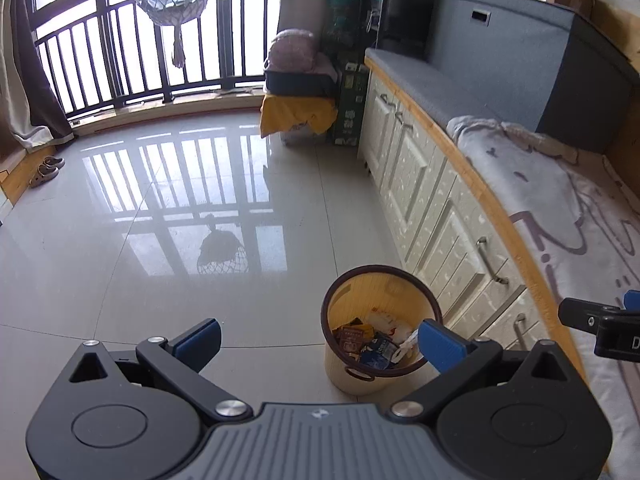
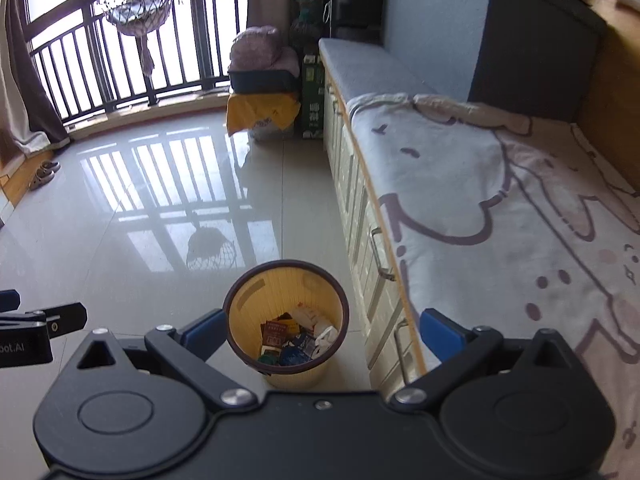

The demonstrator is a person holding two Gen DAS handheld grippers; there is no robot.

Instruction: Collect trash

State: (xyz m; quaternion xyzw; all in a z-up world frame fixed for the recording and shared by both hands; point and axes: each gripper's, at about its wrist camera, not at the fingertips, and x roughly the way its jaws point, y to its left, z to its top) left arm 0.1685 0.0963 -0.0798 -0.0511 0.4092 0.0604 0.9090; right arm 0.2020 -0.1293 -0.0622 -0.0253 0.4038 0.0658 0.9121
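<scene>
While both the left gripper [image 1: 320, 340] and right gripper [image 2: 320, 330] hang wide and empty, we should look for trash right of the near bin [image 2: 286, 316].

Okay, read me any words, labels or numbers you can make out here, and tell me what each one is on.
"oot.AI", cut off at the frame edge: on the left claw's body, in the right wrist view.
"D", cut off: on the right claw's body, in the left wrist view.
Wrappers in the trash bin: print too small to read.
Green box by the cabinet: blurred.
</scene>
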